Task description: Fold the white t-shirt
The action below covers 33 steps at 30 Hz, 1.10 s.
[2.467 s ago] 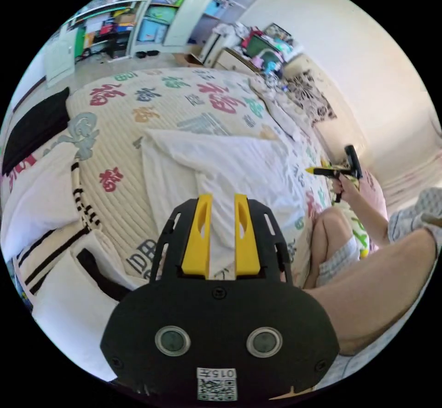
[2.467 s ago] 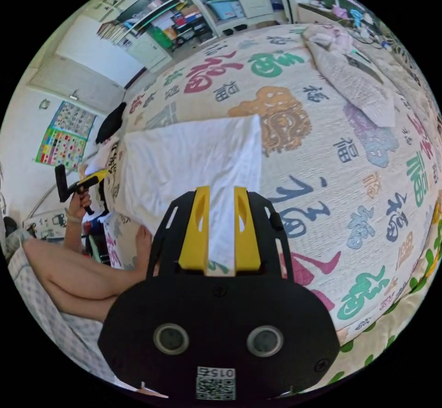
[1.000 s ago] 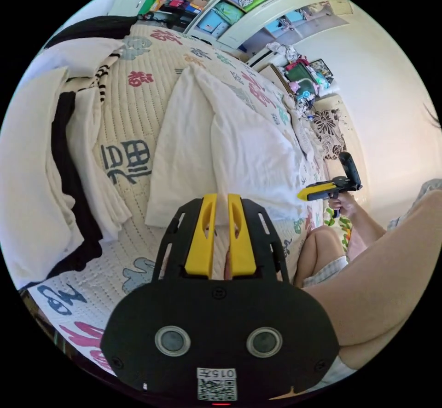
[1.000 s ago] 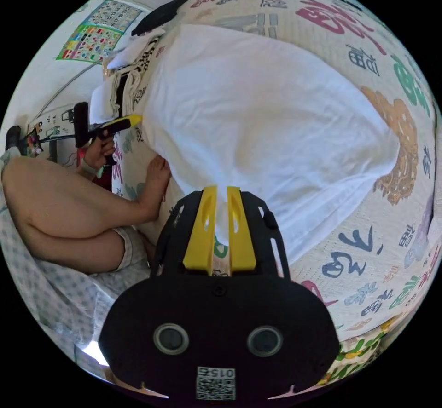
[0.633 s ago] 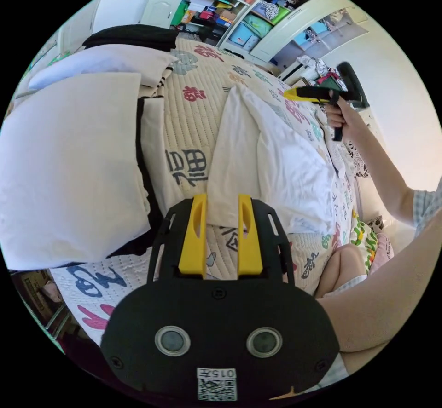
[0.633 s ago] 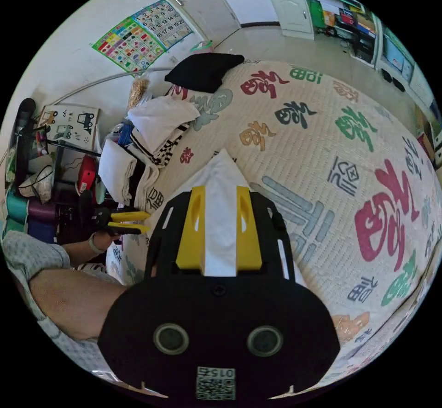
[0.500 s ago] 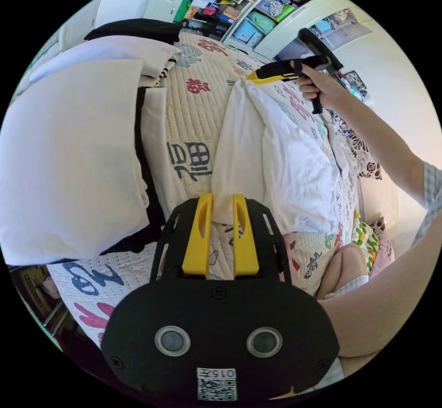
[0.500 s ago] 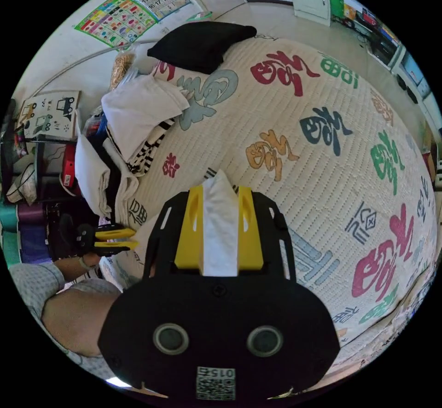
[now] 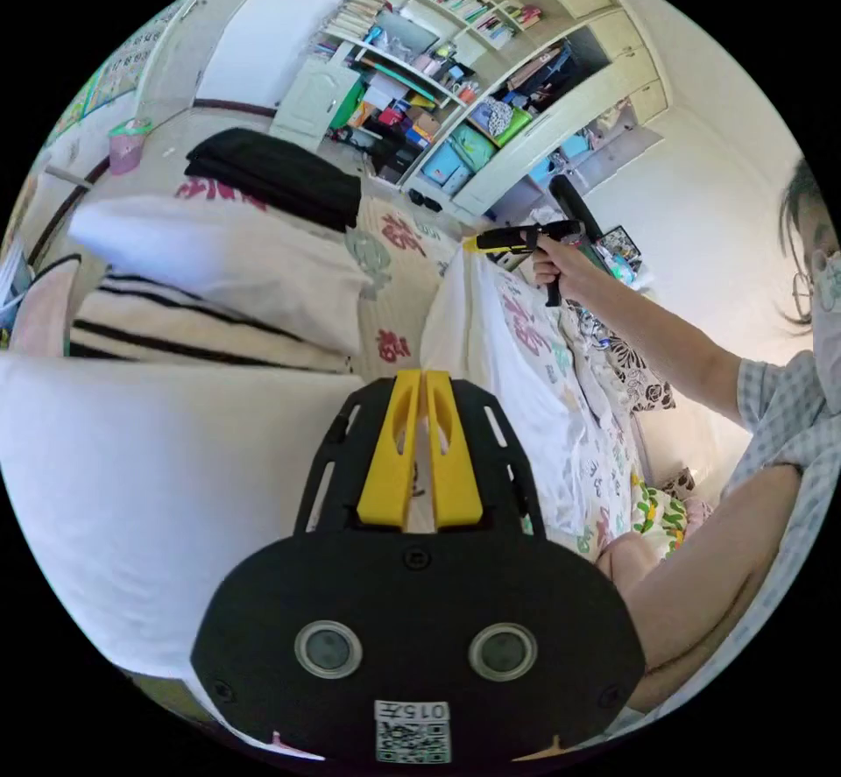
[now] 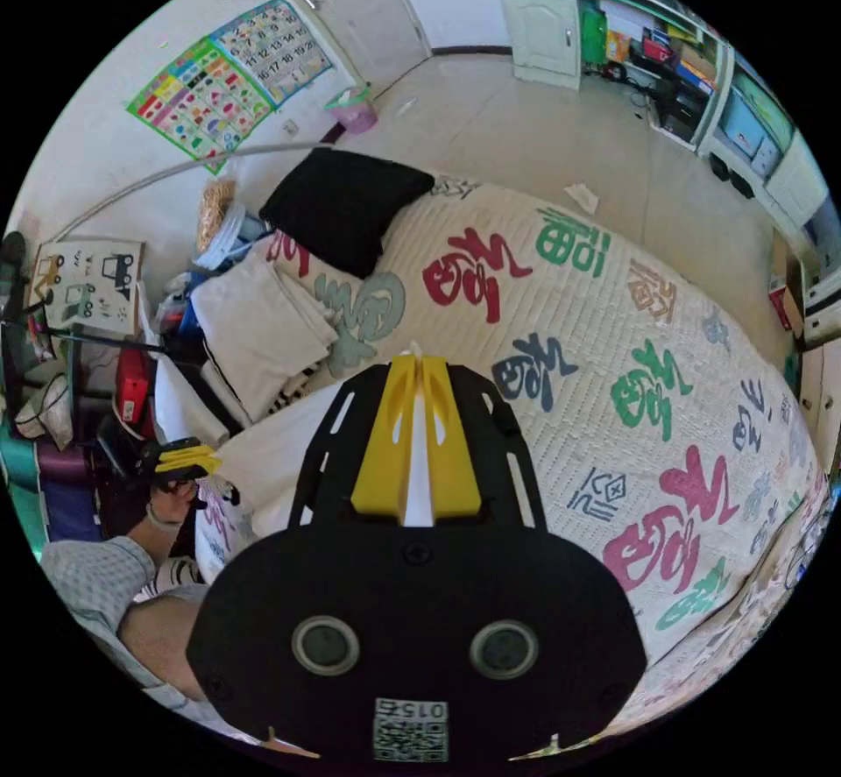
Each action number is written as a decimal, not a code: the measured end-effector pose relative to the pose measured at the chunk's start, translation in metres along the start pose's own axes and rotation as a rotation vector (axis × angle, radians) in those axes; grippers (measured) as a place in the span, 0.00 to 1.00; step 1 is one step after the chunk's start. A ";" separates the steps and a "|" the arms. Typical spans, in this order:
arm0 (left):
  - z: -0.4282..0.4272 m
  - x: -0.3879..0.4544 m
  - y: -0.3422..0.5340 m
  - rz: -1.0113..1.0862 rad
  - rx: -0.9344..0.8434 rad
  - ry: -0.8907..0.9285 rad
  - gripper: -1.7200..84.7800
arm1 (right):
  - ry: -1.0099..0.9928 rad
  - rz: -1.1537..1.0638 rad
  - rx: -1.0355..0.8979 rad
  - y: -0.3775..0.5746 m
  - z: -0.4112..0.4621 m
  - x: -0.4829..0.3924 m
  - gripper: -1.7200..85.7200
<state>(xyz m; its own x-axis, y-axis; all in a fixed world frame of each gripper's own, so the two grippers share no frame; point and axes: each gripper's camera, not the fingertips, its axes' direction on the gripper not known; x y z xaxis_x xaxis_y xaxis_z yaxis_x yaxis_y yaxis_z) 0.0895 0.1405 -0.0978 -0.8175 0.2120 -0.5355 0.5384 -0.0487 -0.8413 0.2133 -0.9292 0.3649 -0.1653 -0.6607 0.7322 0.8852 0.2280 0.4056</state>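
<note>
Left gripper (image 9: 419,383): jaws clamped on t-shirt (image 9: 517,374) near edge. Right gripper (image 10: 415,367): jaws clamped on the far corner. T-shirt is lifted above bed (image 10: 613,339). Folded stack (image 10: 254,321) lies at 9 o'clock; bed surface open toward 3 o'clock.

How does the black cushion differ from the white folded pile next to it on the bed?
The black cushion is dark and lies alone at the bed's corner; the white folded pile is pale and rests on a striped piece. The cushion looks plump, the pile flat and layered. Both sit on the patterned quilt.

left gripper view low over bed (image 9: 399,238), right gripper view higher, both facing shelves (image 9: 455,124)
</note>
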 end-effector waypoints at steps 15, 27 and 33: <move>0.075 0.181 0.096 0.745 -0.334 0.546 0.01 | -0.286 0.197 0.225 0.247 -0.187 0.141 0.02; 0.262 0.262 0.207 0.986 -0.624 0.489 0.05 | -0.317 0.480 0.272 0.404 -0.187 0.268 0.04; 0.295 0.261 0.217 1.057 -0.755 0.480 0.09 | -0.342 0.585 0.411 0.462 -0.230 0.291 0.07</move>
<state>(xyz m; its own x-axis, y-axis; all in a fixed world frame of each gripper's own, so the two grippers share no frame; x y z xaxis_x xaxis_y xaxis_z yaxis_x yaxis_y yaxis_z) -0.0672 -0.1025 -0.4421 0.1108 0.7248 -0.6800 0.9569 0.1069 0.2699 0.6743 -1.1808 0.6390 0.0943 -0.1109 0.9894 0.6493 0.7602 0.0233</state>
